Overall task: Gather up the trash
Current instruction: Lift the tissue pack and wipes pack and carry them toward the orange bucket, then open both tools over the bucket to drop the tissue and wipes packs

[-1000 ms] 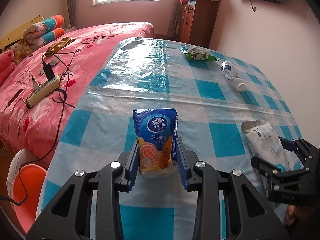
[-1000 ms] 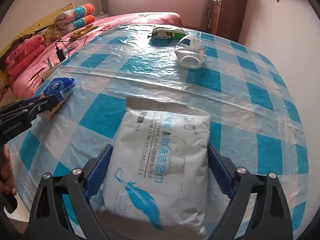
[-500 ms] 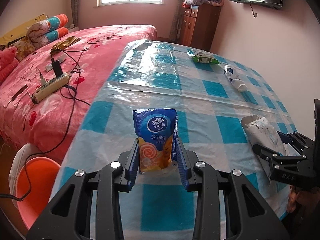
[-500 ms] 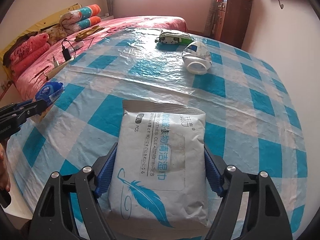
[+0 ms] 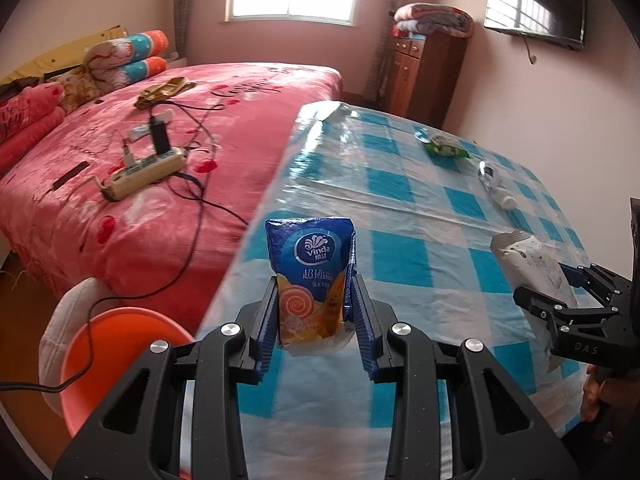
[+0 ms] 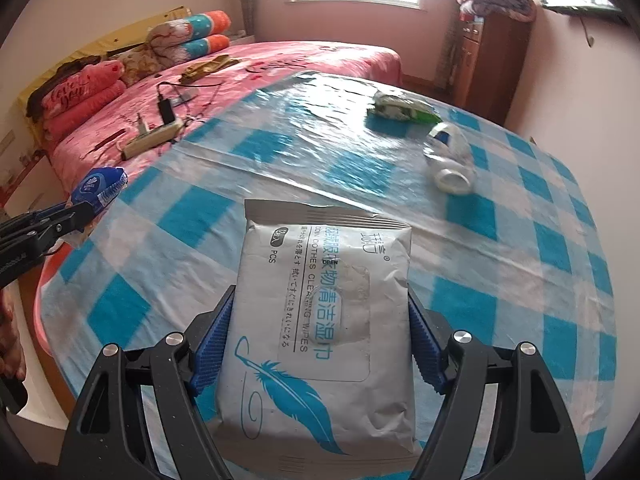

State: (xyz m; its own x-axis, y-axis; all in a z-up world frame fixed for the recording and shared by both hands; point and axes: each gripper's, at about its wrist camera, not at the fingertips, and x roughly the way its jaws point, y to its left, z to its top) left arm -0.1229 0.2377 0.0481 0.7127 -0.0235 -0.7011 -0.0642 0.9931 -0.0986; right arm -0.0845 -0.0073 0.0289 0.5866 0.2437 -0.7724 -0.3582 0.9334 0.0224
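My left gripper (image 5: 314, 312) is shut on a blue and orange Vinda tissue pack (image 5: 310, 272), held upright above the table's left edge. It also shows in the right wrist view (image 6: 98, 188). My right gripper (image 6: 320, 340) is shut on a white wet-wipes pack (image 6: 320, 320) with a blue feather print, lifted above the table; it also shows in the left wrist view (image 5: 528, 260). A green and white wrapper (image 6: 400, 108) and a white plastic bottle (image 6: 452, 156) lie on the far part of the blue checked table (image 6: 520, 280).
An orange bin (image 5: 108, 360) stands on the floor left of the table, below my left gripper. A pink bed (image 5: 160, 140) with a power strip (image 5: 144, 170) and cables lies to the left. A wooden cabinet (image 5: 424, 76) stands at the back.
Both grippers have drawn back and to the left with their packs. The left one now sits over the table's left edge, with more of the orange bin in view.
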